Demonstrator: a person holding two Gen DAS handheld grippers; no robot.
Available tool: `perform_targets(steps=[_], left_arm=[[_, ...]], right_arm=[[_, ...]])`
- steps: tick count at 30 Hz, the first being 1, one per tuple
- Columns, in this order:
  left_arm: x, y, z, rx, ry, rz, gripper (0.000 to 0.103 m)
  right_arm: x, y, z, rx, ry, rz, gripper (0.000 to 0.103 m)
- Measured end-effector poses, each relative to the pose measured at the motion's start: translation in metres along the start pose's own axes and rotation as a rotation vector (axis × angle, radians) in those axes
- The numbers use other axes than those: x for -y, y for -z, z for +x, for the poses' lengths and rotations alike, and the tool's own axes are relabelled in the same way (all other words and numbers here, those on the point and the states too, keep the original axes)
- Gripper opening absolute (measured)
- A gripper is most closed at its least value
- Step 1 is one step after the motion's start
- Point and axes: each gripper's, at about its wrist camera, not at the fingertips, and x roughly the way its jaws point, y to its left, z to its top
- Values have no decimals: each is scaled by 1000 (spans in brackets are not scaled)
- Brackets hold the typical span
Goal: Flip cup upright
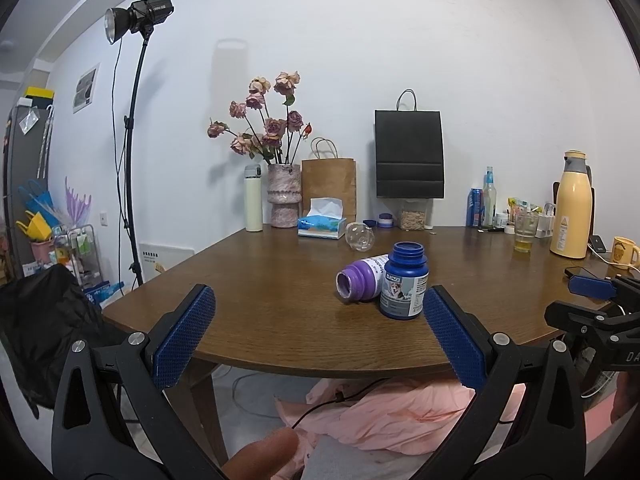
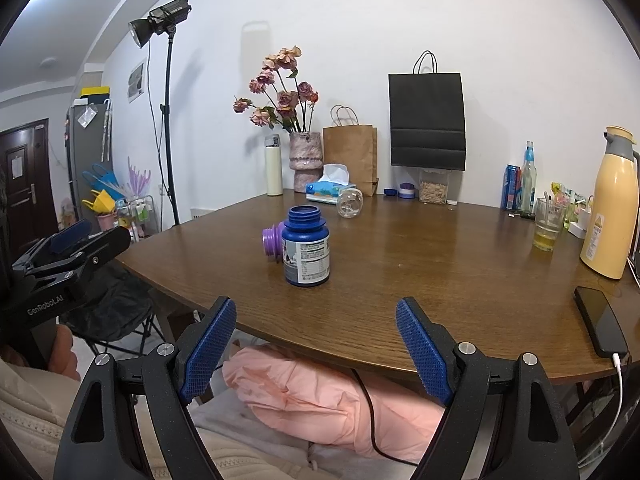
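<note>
A clear glass cup [image 1: 360, 237] [image 2: 349, 203] lies on its side toward the back of the brown wooden table [image 1: 256, 304] [image 2: 440, 280], near the tissue box. In front of it an open blue bottle [image 1: 404, 286] [image 2: 305, 253] stands upright, and an open purple bottle [image 1: 360, 278] [image 2: 272, 241] lies on its side against it. My left gripper [image 1: 319, 294] is open at the table's near edge, short of the bottles and holding nothing. My right gripper [image 2: 316, 305] is also open and empty, in front of the blue bottle. Both are well short of the cup.
Along the back stand a tissue box [image 1: 322, 222], a vase of dried roses [image 1: 284, 194], a white flask [image 1: 253, 198], paper bags and a jar. To the right are a drinking glass [image 2: 549, 224], a yellow thermos [image 2: 610, 204] and a charging phone [image 2: 600, 320]. Pink fabric [image 2: 320, 396] lies under the table.
</note>
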Motion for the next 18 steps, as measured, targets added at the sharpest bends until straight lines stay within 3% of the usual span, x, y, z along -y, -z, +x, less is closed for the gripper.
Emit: perform_targets(steps=[18], left_arm=[[0, 1, 0, 0, -1, -1, 103]], right_arm=[[-2, 2, 2, -2, 0, 1, 86]])
